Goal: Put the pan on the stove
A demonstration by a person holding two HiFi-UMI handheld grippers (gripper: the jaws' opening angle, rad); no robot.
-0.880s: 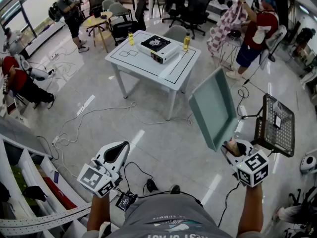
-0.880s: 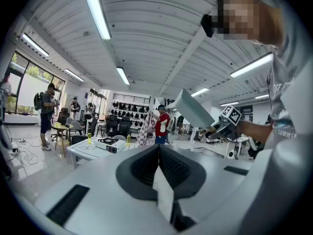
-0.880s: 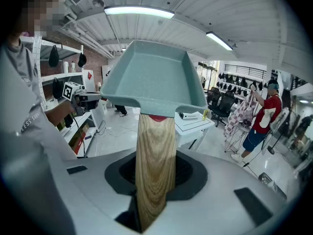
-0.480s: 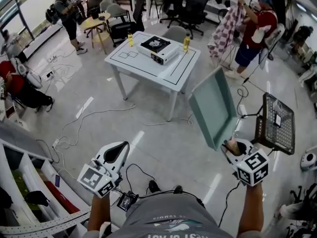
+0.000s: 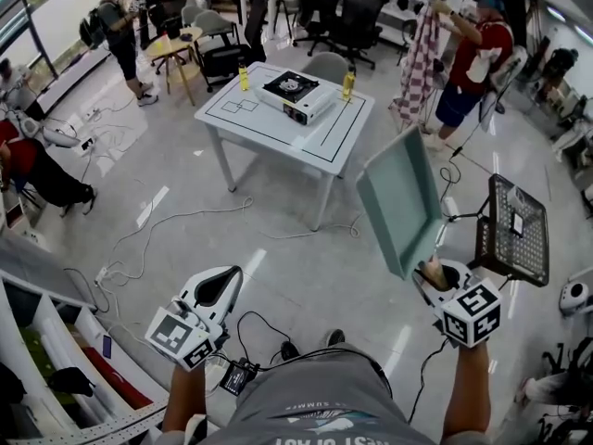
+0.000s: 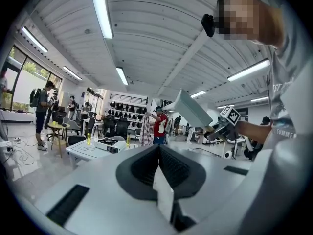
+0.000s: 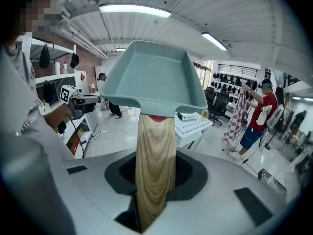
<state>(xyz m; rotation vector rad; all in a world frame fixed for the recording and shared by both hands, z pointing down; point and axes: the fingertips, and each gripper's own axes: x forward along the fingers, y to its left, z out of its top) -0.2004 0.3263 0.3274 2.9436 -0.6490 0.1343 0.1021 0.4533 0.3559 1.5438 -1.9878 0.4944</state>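
Note:
A teal square pan (image 5: 400, 202) with a wooden handle (image 7: 155, 165) is held up in the air at the right, tilted on edge. My right gripper (image 5: 434, 274) is shut on the handle; in the right gripper view the pan (image 7: 151, 77) fills the space above the jaws. My left gripper (image 5: 215, 286) is at the lower left, shut and holding nothing. The portable stove (image 5: 296, 91) sits on a white table (image 5: 269, 130) several steps ahead across the floor. In the left gripper view the stove (image 6: 108, 143) shows far off at the left and the pan (image 6: 193, 112) at the right.
Two yellow bottles (image 5: 245, 74) stand on the table beside the stove. A black wire basket (image 5: 514, 232) on a stand is close at my right. Cables (image 5: 185, 216) trail over the floor before the table. A person (image 5: 468, 58) holds a checked cloth behind it. Shelves (image 5: 46, 360) line the left.
The room has slid a little in the head view as the person moves. Both grippers and the pan keep their places in the picture.

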